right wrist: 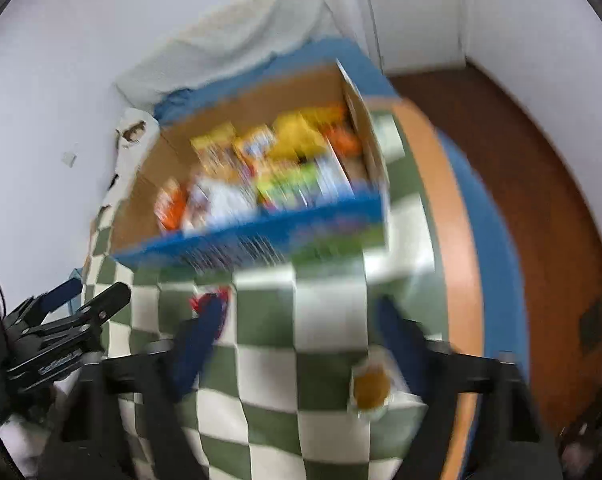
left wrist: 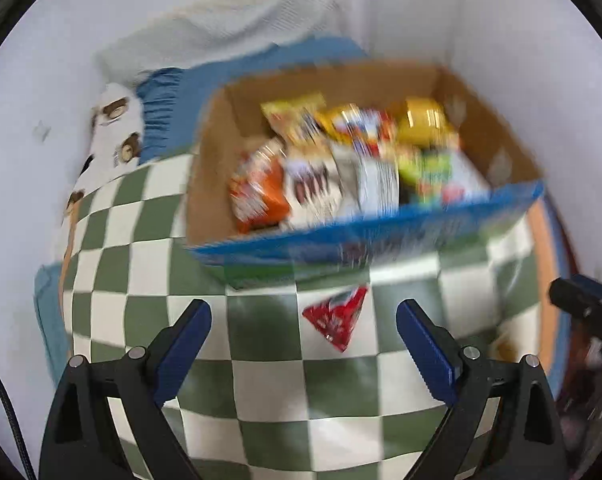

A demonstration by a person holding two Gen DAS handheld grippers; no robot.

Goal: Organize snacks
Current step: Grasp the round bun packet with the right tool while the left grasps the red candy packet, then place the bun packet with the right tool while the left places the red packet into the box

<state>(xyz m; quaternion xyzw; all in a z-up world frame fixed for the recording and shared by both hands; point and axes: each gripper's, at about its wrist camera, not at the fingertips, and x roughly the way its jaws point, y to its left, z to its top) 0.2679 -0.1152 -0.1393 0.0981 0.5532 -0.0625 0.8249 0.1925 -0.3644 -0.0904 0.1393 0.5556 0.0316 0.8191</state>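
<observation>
Cardboard box [left wrist: 217, 168]: brown inside, blue printed front wall; it fills the upper centre of both views and stands on the checked cloth.
Snacks in box [left wrist: 341, 164]: orange, white, yellow and green packets packed side by side; the blur hides their print.
Checked cloth [left wrist: 261, 392]: green and white squares, spread over the lower half of each frame.
Red packet [left wrist: 335, 316]: a loose triangular snack lying flat on the cloth, just below the box front, centre of the left view; in the right view only a red scrap shows at the tip of my right claw's left finger.
My left claw [left wrist: 304, 338]: fingers spread wide with nothing between the blue pads; the red packet lies beyond the tips, nearer the right-hand one.
My right claw [right wrist: 301, 336]: heavily blurred, fingers apart and holding nothing; they frame bare cloth.
Round snack [right wrist: 371, 386]: small, brownish, in a clear wrapper, lower right of the right view, beside the right finger.
Bedding [left wrist: 237, 28]: white and blue, upper left, behind the box.
</observation>
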